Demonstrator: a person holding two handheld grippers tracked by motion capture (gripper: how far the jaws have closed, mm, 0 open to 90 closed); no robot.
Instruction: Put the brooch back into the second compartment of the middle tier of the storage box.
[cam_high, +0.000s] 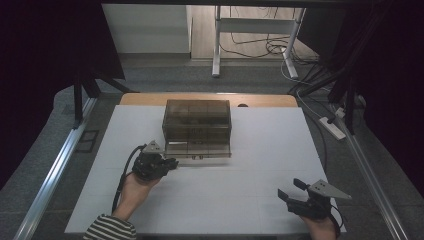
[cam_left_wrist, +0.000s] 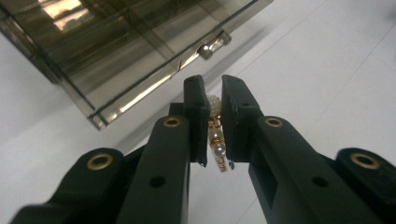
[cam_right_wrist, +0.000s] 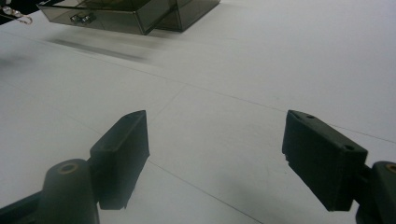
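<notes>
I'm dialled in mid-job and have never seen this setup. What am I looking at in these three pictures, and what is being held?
No robot arm here: a person at a table holds a hand-held two-jaw gripper in each hand. The high view looks down from above the person's side. In it the left gripper sits at the front of a smoky clear drawer box on the white table, and the right gripper rests near the front right edge.

The other two pictures come from cameras riding on the grippers, looking along their black jaws. In the left gripper view, the jaws are closed on a small pearl-and-gold piece of jewellery, with an open drawer of the box just ahead. In the right gripper view, the jaws stand wide apart over bare table, holding nothing.
</notes>
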